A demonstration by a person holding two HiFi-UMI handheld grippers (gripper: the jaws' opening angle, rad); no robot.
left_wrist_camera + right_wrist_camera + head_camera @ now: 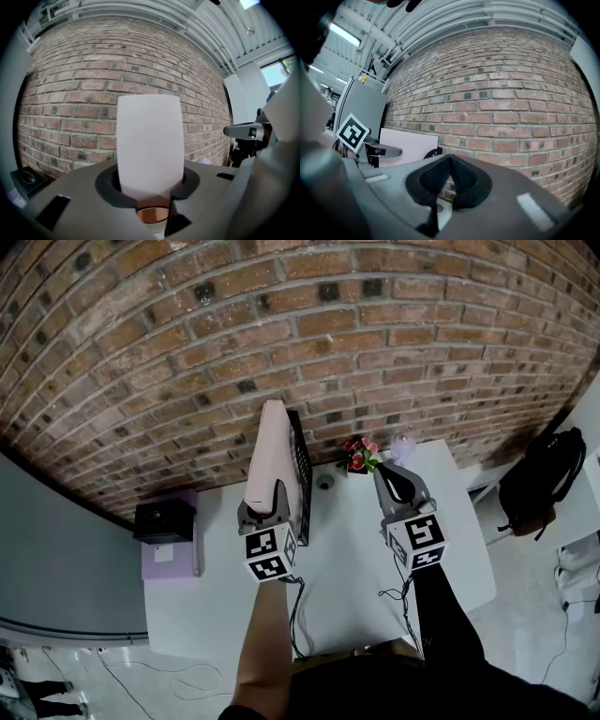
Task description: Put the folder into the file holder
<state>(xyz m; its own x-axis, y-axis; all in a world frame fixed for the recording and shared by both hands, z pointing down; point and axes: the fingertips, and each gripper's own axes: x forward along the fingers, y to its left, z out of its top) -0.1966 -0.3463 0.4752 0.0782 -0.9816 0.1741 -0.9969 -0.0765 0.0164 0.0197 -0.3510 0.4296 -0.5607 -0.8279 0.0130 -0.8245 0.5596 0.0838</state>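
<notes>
A pale pink folder (pixel 270 451) stands upright above the white table (pixel 347 587), its lower edge clamped in my left gripper (pixel 272 495). In the left gripper view the folder (pixel 150 140) rises straight between the two pads. A black mesh file holder (pixel 301 470) stands just right of the folder, right beside it; whether they touch I cannot tell. My right gripper (pixel 394 479) hovers to the right, shut, with nothing in it. In the right gripper view its pads (pixel 461 180) meet, and the folder (pixel 408 146) shows at the left.
A black box (pixel 164 519) sits on a lilac pad at the table's left edge. A small flower pot (pixel 359 456) and a small round object (pixel 324 482) stand near the brick wall. Cables (pixel 298 615) trail over the near table edge. A black backpack (pixel 539 479) lies on the floor at right.
</notes>
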